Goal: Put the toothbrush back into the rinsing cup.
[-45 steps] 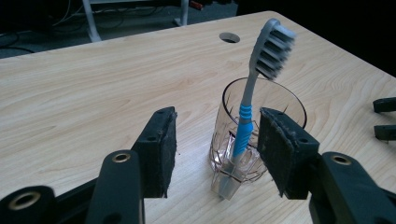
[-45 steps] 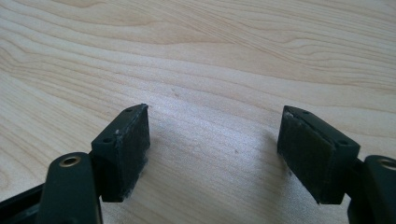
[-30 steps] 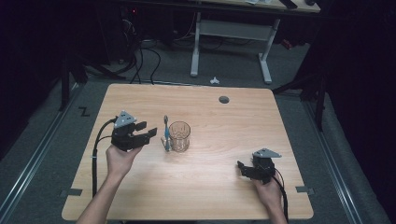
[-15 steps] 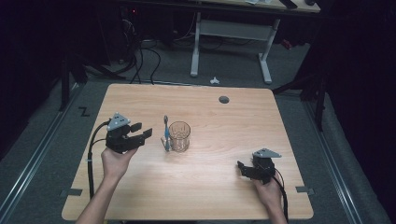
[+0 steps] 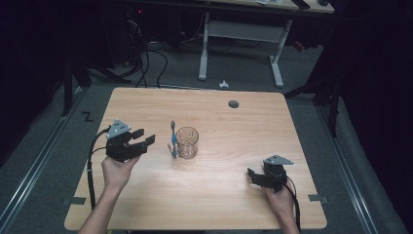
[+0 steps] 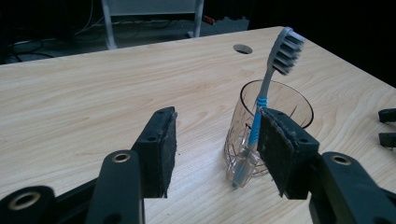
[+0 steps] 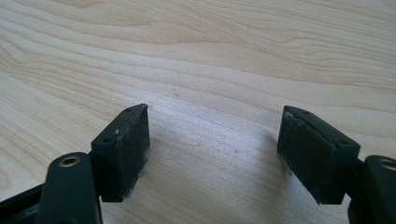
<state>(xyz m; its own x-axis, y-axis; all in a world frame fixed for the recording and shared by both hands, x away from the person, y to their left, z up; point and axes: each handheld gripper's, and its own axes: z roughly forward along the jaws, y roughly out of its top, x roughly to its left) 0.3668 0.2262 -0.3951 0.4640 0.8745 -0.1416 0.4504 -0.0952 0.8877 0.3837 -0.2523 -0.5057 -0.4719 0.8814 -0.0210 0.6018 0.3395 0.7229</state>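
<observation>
A clear glass cup (image 5: 188, 143) stands near the middle of the wooden table (image 5: 219, 209). A grey and blue toothbrush (image 5: 173, 138) stands on end with its bristles up, leaning on the cup's left outer side. In the left gripper view the toothbrush (image 6: 273, 70) rests against the cup (image 6: 280, 100) just past the right pad. My left gripper (image 5: 144, 136) is open a short way left of the toothbrush, with nothing between its pads (image 6: 161, 154). My right gripper (image 5: 252, 177) is open low over bare wood at the front right, its pads (image 7: 126, 144) holding nothing.
A round cable hole (image 5: 234, 104) sits near the table's far edge. Behind the table stand a white desk frame (image 5: 204, 48) and floor cables (image 5: 146, 63). A small white object (image 5: 223, 84) lies on the floor. The right gripper's jaw tips (image 6: 387, 126) show far off.
My left gripper has drawn back a little to the left, away from the toothbrush and cup. The right gripper, the cup and the toothbrush have not moved.
</observation>
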